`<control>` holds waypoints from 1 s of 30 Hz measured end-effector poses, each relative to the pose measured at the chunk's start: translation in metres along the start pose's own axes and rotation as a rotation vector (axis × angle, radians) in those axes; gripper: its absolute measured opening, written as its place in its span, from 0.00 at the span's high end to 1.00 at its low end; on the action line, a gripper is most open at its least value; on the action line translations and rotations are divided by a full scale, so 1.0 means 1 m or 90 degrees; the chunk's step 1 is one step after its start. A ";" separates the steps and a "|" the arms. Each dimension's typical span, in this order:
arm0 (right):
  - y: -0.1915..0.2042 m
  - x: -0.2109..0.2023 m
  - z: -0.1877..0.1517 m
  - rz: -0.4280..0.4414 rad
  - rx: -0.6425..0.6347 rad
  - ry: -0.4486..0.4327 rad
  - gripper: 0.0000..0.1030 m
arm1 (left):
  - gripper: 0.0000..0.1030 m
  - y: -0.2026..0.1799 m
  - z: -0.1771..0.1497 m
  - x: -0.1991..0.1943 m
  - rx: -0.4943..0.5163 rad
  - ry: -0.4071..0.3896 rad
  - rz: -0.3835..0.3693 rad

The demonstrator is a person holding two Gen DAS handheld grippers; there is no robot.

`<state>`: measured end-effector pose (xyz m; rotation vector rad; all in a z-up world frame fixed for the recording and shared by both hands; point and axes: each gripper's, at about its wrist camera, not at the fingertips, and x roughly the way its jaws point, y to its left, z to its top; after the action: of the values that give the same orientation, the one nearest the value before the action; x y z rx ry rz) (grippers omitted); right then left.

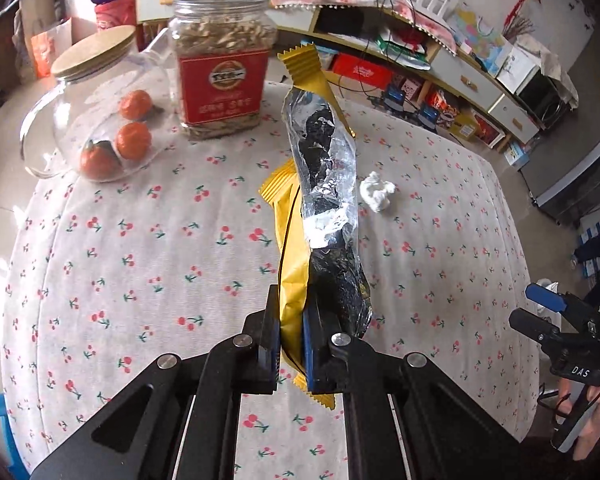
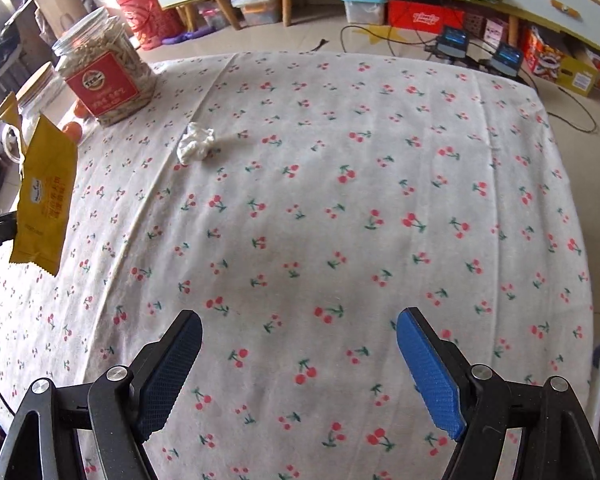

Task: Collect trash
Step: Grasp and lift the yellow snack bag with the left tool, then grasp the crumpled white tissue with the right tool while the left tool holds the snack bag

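From the left wrist, the left gripper (image 1: 291, 344) pinches a yellow wrapper (image 1: 320, 208) near its lower end, holding it upright above the cherry-print tablecloth (image 1: 140, 264), its silver inside showing. A crumpled tissue (image 1: 376, 191) lies on the cloth just right of it. Farther back stand a seed jar (image 1: 224, 60) and a glass pot (image 1: 96, 120) with oranges inside. The right gripper (image 1: 540, 312) shows at the right edge. From the right wrist, the right gripper (image 2: 298, 372) hangs over the cloth (image 2: 340, 200) with jaws spread wide and nothing between them. The tissue (image 2: 196, 145) sits well ahead, the wrapper (image 2: 46, 196) at far left, the jar (image 2: 104, 80) behind.
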<state>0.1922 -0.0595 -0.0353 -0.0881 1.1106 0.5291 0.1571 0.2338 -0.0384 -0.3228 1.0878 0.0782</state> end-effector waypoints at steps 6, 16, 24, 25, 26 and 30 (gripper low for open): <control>0.039 0.046 0.046 0.052 0.000 -0.006 0.18 | 0.92 0.031 -0.003 0.002 -0.030 0.015 0.006; 0.072 0.131 0.084 0.018 -0.025 0.001 0.21 | 0.92 0.040 -0.007 0.014 -0.020 0.036 0.028; 0.086 0.142 0.100 0.000 -0.053 -0.022 0.68 | 0.92 0.044 -0.007 0.022 -0.029 0.047 0.030; 0.089 0.142 0.100 -0.007 -0.061 -0.022 0.69 | 0.92 0.043 -0.006 0.022 -0.031 0.047 0.028; 0.091 0.141 0.100 -0.010 -0.071 -0.021 0.71 | 0.92 0.041 -0.006 0.023 -0.032 0.048 0.027; 0.090 0.131 0.093 -0.006 -0.080 -0.019 0.73 | 0.92 0.032 -0.005 0.021 -0.025 0.044 0.021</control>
<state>0.2727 0.0972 -0.0900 -0.1947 1.0462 0.5902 0.1555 0.2610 -0.0663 -0.3446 1.1608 0.1187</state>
